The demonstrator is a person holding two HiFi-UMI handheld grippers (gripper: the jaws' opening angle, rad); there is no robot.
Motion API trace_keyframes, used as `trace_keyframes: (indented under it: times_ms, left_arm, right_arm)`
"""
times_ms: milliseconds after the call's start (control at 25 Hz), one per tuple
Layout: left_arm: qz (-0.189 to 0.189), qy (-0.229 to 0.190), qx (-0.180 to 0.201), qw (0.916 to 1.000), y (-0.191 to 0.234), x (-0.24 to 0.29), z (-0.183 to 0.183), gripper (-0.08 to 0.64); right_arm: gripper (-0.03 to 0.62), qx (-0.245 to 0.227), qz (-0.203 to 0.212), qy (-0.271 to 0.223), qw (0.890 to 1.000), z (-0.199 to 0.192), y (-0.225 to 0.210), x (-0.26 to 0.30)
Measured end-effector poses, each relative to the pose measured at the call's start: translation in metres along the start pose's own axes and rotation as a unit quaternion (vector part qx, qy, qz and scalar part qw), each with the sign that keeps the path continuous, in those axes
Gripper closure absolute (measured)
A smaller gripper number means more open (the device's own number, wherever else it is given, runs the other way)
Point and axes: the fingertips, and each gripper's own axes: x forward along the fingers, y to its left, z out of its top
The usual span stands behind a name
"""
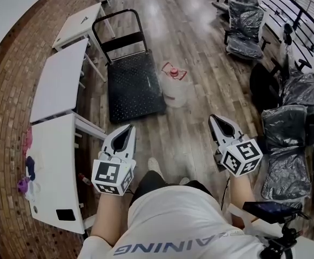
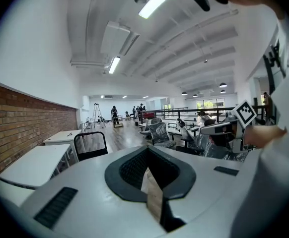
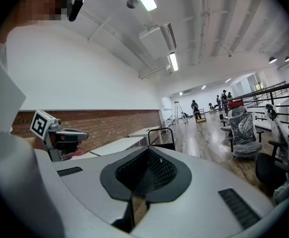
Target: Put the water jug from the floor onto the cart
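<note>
Left gripper (image 1: 128, 128) and right gripper (image 1: 214, 118) nearly level, fingers together, water jug (image 1: 176, 92) beside cart (image 1: 134, 86) ahead.

Floor (image 1: 192, 131) ahead wide open, straight lane up to jug (image 1: 175, 88) and cart (image 1: 134, 85). Cart deck bare, near edge open, handle (image 1: 123, 41) upright at far end. Jug sits just beside cart's right edge. Tables (image 1: 57, 82) hem in left side, wrapped chairs (image 1: 284, 124) crowd right.
</note>
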Motion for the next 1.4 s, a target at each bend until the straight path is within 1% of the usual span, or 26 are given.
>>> trace_keyframes:
  times_ms: [160,280,520,680,800,920,1200,1400]
  left_arm:
    - [-0.006,0.004,-0.001,1.0,0.007,0.024,0.0,0.559]
    - [-0.017,0.006,0.006,0.9998,0.016,0.051,0.002,0.559]
    - [-0.042,-0.002,-0.012,0.999,0.046,0.11,0.008,0.558]
    - [-0.055,0.003,-0.027,0.9981,0.075,0.146,0.007,0.558]
    - [-0.057,0.009,-0.035,0.9977,0.108,0.167,0.005,0.558]
    - [-0.05,0.009,-0.042,0.9978,0.148,0.186,0.006,0.559]
    - [-0.034,0.012,-0.063,0.9974,0.245,0.213,-0.002,0.56]
    - [-0.017,0.008,-0.069,0.9974,0.309,0.227,-0.004,0.56]
  right_arm:
    - [0.588,-0.015,0.012,0.019,1.0,-0.007,0.002,0.019]
    - [0.588,-0.021,0.004,0.031,0.999,-0.009,-0.008,0.036]
    - [0.588,-0.031,-0.017,0.051,0.998,-0.004,-0.032,0.077]
    - [0.588,-0.033,-0.027,0.061,0.997,0.005,-0.044,0.116]
    - [0.588,-0.034,-0.029,0.056,0.997,0.017,-0.046,0.151]
    - [0.588,-0.038,-0.027,0.057,0.997,0.025,-0.044,0.192]
    - [0.588,-0.053,-0.021,0.06,0.997,0.038,-0.026,0.285]
    - [0.588,-0.061,-0.032,0.053,0.996,0.052,-0.02,0.328]
